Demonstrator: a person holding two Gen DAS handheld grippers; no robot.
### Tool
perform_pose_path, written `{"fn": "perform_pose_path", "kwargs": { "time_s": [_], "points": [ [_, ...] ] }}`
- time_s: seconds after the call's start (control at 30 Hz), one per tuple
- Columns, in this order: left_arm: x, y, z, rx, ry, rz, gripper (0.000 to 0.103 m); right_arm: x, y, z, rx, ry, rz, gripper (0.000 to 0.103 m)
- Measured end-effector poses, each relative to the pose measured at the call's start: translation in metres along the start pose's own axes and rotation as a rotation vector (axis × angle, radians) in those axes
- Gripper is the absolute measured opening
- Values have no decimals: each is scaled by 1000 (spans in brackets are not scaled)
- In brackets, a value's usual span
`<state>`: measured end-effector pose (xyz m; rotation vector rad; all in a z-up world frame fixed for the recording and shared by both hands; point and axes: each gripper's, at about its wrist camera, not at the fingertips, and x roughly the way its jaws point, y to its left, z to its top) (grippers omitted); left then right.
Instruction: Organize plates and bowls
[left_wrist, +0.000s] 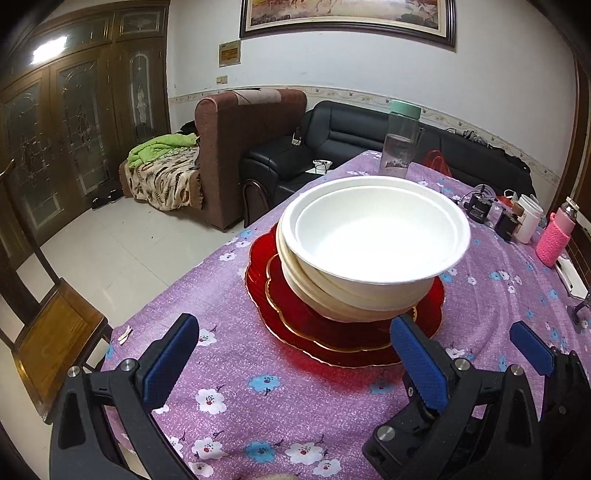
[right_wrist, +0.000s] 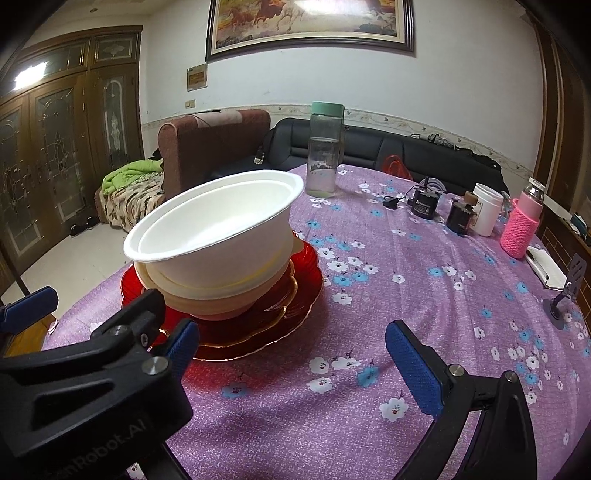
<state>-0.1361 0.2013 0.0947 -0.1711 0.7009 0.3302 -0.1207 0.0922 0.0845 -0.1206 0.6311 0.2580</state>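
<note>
- Bowls sit nested in a white stack at the middle of the left wrist view, the top ones tilted and off-centre on the lowest; the stack rests on two red plates with gold rims, the smaller plate on the larger.
- Table under a purple flowered cloth has its near-left edge running from 7 to 12 o'clock, close beside the plates; bare cloth lies open at 6 o'clock and widely toward 3 o'clock in the right wrist view.
- Left gripper is spread wide and empty, just short of the plates' near rim.
- Right gripper is likewise spread and empty, its left finger in front of the plate edge; whether it touches cannot be told.
- Water bottle stands at 12 o'clock beyond the bowls.
- Pink bottle, white cup and small dark items cluster at 2 o'clock; those dark items are hard to identify.
</note>
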Motion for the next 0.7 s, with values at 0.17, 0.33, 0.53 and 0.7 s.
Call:
{"fn": "perform_pose_path", "kwargs": {
  "time_s": [0.17, 0.33, 0.53, 0.7],
  "points": [
    [7, 2, 1, -3, 10, 5, 103, 6, 3, 0, -5, 15, 9, 102],
    [11, 3, 1, -5, 6, 22, 103, 10, 7, 1, -10, 23, 16, 102],
    [14, 4, 1, -12, 19, 33, 103, 12, 10, 2, -13, 32, 34, 103],
    [10, -2, 3, 6, 13, 51, 103, 12, 6, 3, 7, 44, 49, 102]
  ]
}}
